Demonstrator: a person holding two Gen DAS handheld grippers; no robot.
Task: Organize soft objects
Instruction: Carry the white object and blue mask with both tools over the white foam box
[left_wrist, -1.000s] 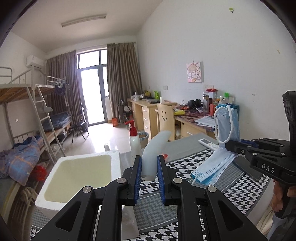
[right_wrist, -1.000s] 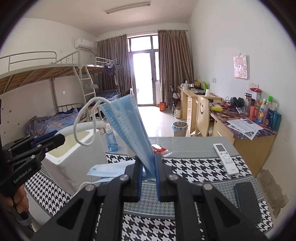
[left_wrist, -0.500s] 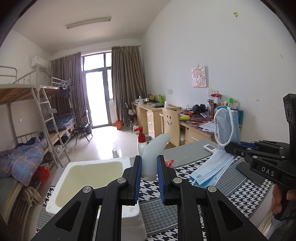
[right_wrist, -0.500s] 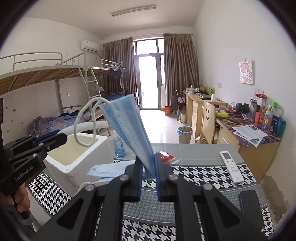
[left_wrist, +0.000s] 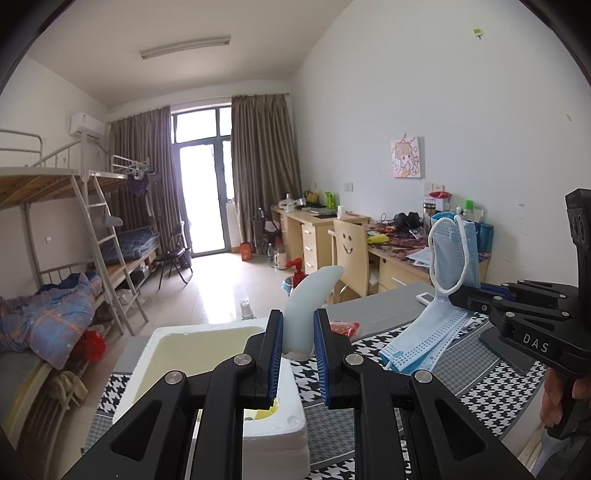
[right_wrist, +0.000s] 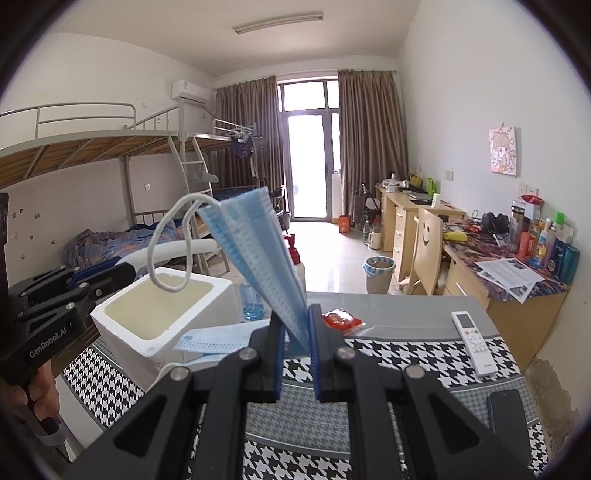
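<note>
My left gripper (left_wrist: 298, 334) is shut on a pale, curved soft piece (left_wrist: 312, 291) that sticks up between its blue pads, above the near right corner of a white foam box (left_wrist: 173, 332). In the right wrist view that same gripper (right_wrist: 123, 271) hovers at the box's (right_wrist: 207, 295) left rim. My right gripper (right_wrist: 297, 332) is shut on a folded stack of blue face masks (right_wrist: 255, 251), whose white ear loop (right_wrist: 171, 251) dangles over the box. Another blue mask (right_wrist: 221, 338) lies on the cloth beside the box. The left wrist view shows the right gripper (left_wrist: 458, 295) holding the masks (left_wrist: 456, 243) upright.
A houndstooth cloth (right_wrist: 406, 365) covers the table. On it lie a red packet (right_wrist: 341, 318), a white remote (right_wrist: 472, 339) and a dark phone (right_wrist: 508, 410). A blue bottle (right_wrist: 251, 295) and a red-pump bottle (right_wrist: 293, 251) stand behind the box. A desk and chair stand at the right.
The foam box has shifted toward the middle of the left wrist view, now under the left gripper. The right gripper has risen slightly with the masks. Both grips are unchanged.
</note>
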